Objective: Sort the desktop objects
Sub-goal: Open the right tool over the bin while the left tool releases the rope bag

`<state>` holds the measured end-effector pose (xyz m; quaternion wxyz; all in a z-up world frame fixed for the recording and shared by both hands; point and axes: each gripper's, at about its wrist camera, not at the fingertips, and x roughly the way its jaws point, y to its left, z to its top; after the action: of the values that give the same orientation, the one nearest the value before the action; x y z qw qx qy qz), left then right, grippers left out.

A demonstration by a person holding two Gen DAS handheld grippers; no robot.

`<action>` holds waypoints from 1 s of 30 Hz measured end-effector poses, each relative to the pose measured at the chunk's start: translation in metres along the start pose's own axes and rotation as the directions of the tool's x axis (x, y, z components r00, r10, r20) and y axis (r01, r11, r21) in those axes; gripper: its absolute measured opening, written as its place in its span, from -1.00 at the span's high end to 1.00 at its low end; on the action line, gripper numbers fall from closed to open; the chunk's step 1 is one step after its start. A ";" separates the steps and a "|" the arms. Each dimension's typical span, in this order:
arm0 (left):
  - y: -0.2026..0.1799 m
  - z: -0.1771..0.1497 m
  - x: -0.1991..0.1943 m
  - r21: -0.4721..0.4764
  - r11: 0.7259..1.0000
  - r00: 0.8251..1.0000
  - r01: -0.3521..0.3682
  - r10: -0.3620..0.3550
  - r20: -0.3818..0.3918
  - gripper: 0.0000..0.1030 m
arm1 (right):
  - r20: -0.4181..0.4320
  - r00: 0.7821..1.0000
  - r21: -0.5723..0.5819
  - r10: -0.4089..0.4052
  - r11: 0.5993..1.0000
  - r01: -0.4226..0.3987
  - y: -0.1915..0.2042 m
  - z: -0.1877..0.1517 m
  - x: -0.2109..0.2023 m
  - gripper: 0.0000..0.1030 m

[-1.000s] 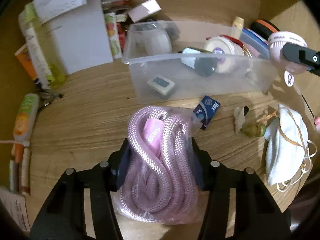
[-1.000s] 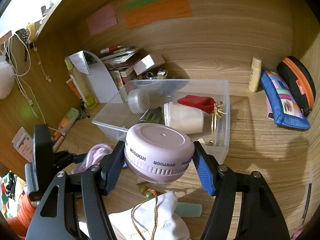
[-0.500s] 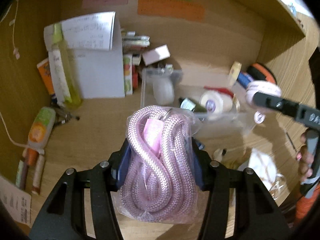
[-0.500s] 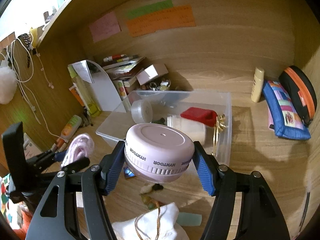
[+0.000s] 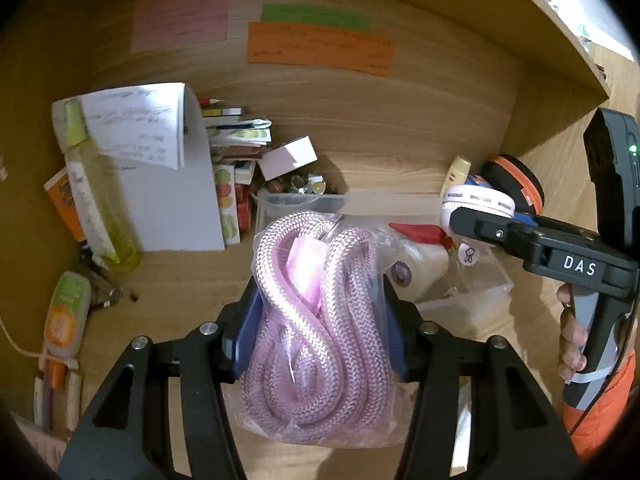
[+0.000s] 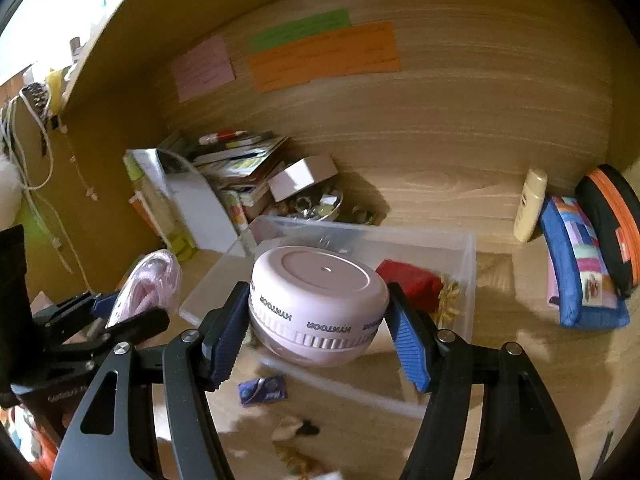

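Observation:
My left gripper (image 5: 320, 316) is shut on a clear bag of coiled pink rope (image 5: 320, 328), held up above the desk; the same bag of rope (image 6: 148, 284) shows at the left of the right wrist view. My right gripper (image 6: 320, 320) is shut on a round pink device (image 6: 320, 300) with dark lettering round its side, held over the near edge of a clear plastic bin (image 6: 460, 248). That device (image 5: 478, 204) hangs at the right of the left wrist view above the bin (image 5: 480, 284). In the bin lie a red object (image 6: 412, 280) and a white roll (image 5: 424, 260).
A white file holder (image 5: 172, 200), a green bottle (image 5: 96, 200), stacked books (image 6: 240, 160) and a small white box (image 6: 304, 176) crowd the back left. A cream tube (image 6: 530, 204), a blue pouch (image 6: 580, 268) and a black-orange case (image 6: 612, 220) sit at the right. A blue packet (image 6: 262, 390) lies on the desk.
Both grippers have risen with their loads. The bag of rope has lifted off the desk, and the bin now sits lower and partly behind it. The pink device has moved over the bin's edge.

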<state>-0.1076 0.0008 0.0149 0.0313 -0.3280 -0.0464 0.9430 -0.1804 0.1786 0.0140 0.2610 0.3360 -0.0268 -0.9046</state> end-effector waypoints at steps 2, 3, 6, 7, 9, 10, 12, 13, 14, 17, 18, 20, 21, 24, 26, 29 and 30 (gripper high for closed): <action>0.000 0.005 0.008 0.001 1.000 1.000 -0.003 0.003 -0.006 -0.04 | -0.001 1.000 -0.002 -0.009 1.000 0.009 -0.004 0.005 0.006 -0.21; 0.001 0.009 0.013 0.003 1.000 1.000 -0.002 0.002 -0.008 -0.04 | -0.001 1.000 -0.003 -0.019 1.000 0.019 -0.007 0.007 0.010 -0.21; 0.002 0.018 0.027 0.011 1.000 1.000 -0.002 0.002 -0.015 -0.04 | 0.001 0.999 0.025 -0.033 0.999 0.033 -0.022 0.013 0.017 -0.21; 0.002 0.020 0.031 0.013 1.000 1.000 -0.002 0.002 -0.017 -0.04 | 0.002 0.999 0.037 -0.042 0.998 0.042 -0.027 0.015 0.019 -0.21; 0.002 0.025 0.041 0.010 1.000 1.000 0.002 -0.002 -0.023 -0.04 | 0.006 0.998 0.053 -0.065 0.997 0.065 -0.038 0.019 0.023 -0.21; 0.004 0.026 0.045 0.001 1.000 1.000 0.005 -0.005 -0.027 -0.04 | 0.007 0.997 0.064 -0.076 0.995 0.075 -0.044 0.020 0.026 -0.21; 0.007 0.027 0.053 -0.017 0.999 0.999 0.031 -0.031 -0.037 -0.04 | 0.007 0.994 0.078 -0.108 0.991 0.107 -0.051 0.019 0.031 -0.21; 0.006 0.026 0.056 -0.021 0.999 0.999 0.039 -0.039 -0.038 -0.04 | 0.005 0.993 0.080 -0.119 0.990 0.119 -0.052 0.018 0.033 -0.21; 0.006 0.025 0.059 -0.018 0.999 0.998 0.041 -0.042 -0.039 -0.04 | 0.000 0.992 0.085 -0.123 0.989 0.122 -0.056 0.017 0.035 -0.21; 0.003 0.022 0.068 -0.002 1.000 0.998 0.028 -0.028 -0.050 -0.04 | -0.018 0.994 0.103 -0.110 0.988 0.111 -0.065 0.013 0.039 -0.21; 0.003 0.021 0.070 -0.001 1.000 0.998 0.028 -0.028 -0.053 -0.04 | -0.027 0.992 0.107 -0.120 0.987 0.122 -0.068 0.010 0.041 -0.21; 0.004 0.021 0.072 -0.001 1.000 0.998 0.030 -0.030 -0.056 -0.04 | -0.037 0.991 0.110 -0.128 0.985 0.131 -0.072 0.007 0.043 -0.21; 0.004 0.021 0.073 0.002 1.000 0.998 0.024 -0.024 -0.056 -0.04 | -0.042 0.991 0.104 -0.127 0.986 0.131 -0.073 0.007 0.044 -0.21; 0.004 0.019 0.077 0.019 1.000 0.998 0.000 0.001 -0.061 -0.03 | -0.031 0.986 0.073 -0.164 0.983 0.166 -0.067 0.005 0.046 -0.22; 0.004 0.018 0.082 0.022 1.000 0.997 -0.008 0.009 -0.073 0.03 | -0.030 0.984 0.054 -0.177 0.982 0.179 -0.064 0.004 0.048 -0.22; 0.004 0.017 0.082 0.027 1.000 0.998 -0.012 0.014 -0.066 0.03 | -0.013 0.974 0.006 -0.224 0.975 0.224 -0.057 0.001 0.052 -0.23; 0.004 0.016 0.082 0.033 0.999 0.998 -0.017 0.019 -0.064 0.03 | -0.006 0.971 -0.007 -0.238 0.971 0.238 -0.054 0.000 0.053 -0.24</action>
<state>-0.1815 0.0035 -0.0232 0.0296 -0.3579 -0.0274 0.9329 -0.2389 0.1994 -0.0300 0.1519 0.3391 0.0175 -0.9282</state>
